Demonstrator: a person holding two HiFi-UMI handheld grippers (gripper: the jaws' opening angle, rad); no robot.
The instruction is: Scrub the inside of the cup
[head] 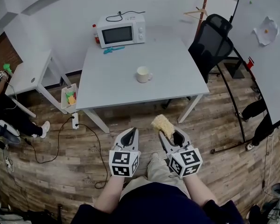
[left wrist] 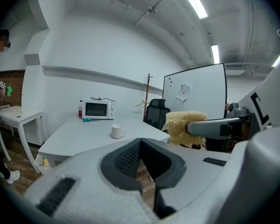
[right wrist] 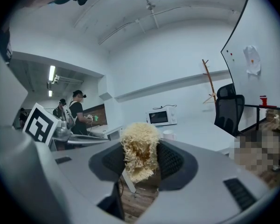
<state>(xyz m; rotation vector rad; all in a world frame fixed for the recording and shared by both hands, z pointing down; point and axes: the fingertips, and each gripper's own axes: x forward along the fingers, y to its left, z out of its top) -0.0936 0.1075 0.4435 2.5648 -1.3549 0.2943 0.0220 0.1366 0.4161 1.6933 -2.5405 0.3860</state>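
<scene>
Left gripper [head: 129,132]: I read the jaws as fully together with nothing between them. In the left gripper view the two dark pads meet along one seam. The gripper sits at lower centre of the head view, over the wooden floor [head: 60,139] and short of the table.

Right gripper [head: 171,136]: it sits just right of the left one, at the same height in the frame. Its jaws are clamped on a pale yellow fibrous scrub pad [head: 162,124], which sticks out past the tips toward the table. In the right gripper view the pad fills the gap between the ribbed faces and rises above them.

Cup [head: 143,74]: it is white and upright, with its handle to the right in the head view. It stands alone near the middle of the grey table [head: 107,85], well apart from both grippers, and neither touches it. The left gripper view shows it left of centre on the tabletop. In the right gripper view only part of it shows, just right of the pad.

Surroundings: a white microwave [head: 121,31] stands at the table's far edge, upper centre. A small blue item [head: 113,49] lies in front of it; I cannot identify it. A black office chair [head: 211,45] stands at the table's right side, and a whiteboard [head: 266,55] is at upper right.
</scene>
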